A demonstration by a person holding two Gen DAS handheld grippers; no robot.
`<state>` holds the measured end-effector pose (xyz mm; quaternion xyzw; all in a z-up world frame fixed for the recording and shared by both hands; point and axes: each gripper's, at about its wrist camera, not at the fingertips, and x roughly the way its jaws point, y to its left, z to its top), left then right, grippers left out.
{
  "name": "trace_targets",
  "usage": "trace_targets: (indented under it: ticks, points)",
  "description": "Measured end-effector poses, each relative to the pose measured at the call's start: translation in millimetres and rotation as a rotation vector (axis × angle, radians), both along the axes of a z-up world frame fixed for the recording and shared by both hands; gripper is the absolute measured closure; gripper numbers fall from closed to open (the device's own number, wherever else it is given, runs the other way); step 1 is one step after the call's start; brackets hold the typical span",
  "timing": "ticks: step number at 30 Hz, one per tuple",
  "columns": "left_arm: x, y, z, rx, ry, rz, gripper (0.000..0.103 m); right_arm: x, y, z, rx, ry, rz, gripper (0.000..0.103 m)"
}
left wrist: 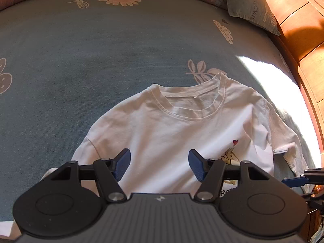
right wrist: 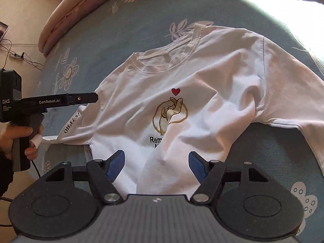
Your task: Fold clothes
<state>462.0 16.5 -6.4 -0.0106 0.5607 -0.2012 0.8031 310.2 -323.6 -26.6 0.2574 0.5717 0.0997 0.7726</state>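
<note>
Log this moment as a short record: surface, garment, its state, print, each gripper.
surface: blue floral bedsheet
garment: white T-shirt, face up, collar away from the cameras
state: spread out, wrinkled, not yet folded
print: red heart above a hand drawing, black lettering below
left gripper: jaws apart over the shirt, nothing held
right gripper: jaws apart over the shirt's lower part, nothing held
light: sun patch on the bed's right side

Bed [left wrist: 85,46] with blue floral sheet; white T-shirt [right wrist: 202,85] spread front-up on it; pillow [left wrist: 249,6] at head
</note>
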Motion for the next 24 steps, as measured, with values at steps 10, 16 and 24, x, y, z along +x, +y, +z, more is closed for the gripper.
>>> trace_targets:
  ticks: [10, 16, 24]
  points:
    - [79.6, 34.5, -53.2, -0.034, 0.048, -0.081, 0.041, 23.8, -24.3, -33.7, 0.027, -0.104, 0.076, 0.028]
    - [107.3, 45.6, -69.6, -0.145, 0.180, -0.170, 0.041, 41.1, -46.5, -47.0, 0.015, -0.102, 0.087, 0.028]
    - [140.9, 27.9, -85.3, -0.254, 0.387, -0.302, 0.041, 82.9, -66.0, -42.3, 0.005, -0.155, 0.110, 0.028]
